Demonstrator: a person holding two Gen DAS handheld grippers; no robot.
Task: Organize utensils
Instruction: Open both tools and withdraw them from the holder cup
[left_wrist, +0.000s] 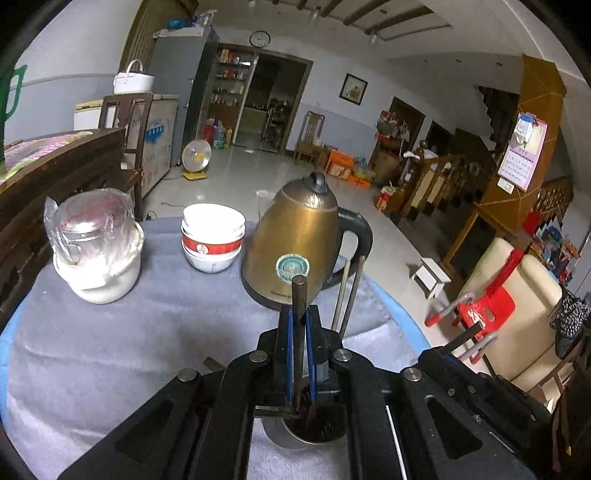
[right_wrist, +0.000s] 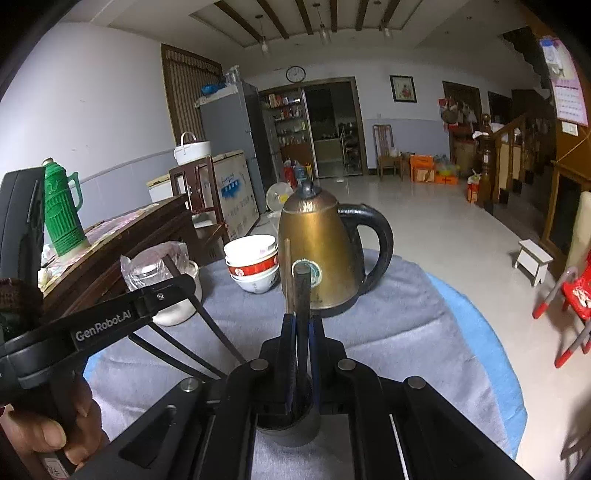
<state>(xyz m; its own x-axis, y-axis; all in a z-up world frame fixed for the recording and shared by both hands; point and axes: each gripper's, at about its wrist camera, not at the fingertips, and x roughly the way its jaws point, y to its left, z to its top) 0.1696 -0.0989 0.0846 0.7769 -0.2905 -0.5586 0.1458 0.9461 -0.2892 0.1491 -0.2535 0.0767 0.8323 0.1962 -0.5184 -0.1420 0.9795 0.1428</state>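
Note:
My left gripper (left_wrist: 300, 325) is shut on a dark chopstick (left_wrist: 298, 295) that stands upright, its lower end in a metal cup (left_wrist: 306, 430) on the grey cloth. Two more chopsticks (left_wrist: 347, 295) lean out of the cup to the right. My right gripper (right_wrist: 303, 325) is shut on a dark chopstick (right_wrist: 302, 291), held upright over a dark cup (right_wrist: 291, 428). A brown chopstick (right_wrist: 287, 273) stands just left of it. The left gripper's body (right_wrist: 110, 325) shows at the left of the right wrist view.
A brass electric kettle (left_wrist: 295, 243) stands close behind the cups. Stacked white and red bowls (left_wrist: 212, 236) and a white jar with a plastic-wrapped glass lid (left_wrist: 96, 251) sit further left. A dark wooden cabinet (right_wrist: 122, 243) with a green thermos (right_wrist: 61, 214) stands left of the table.

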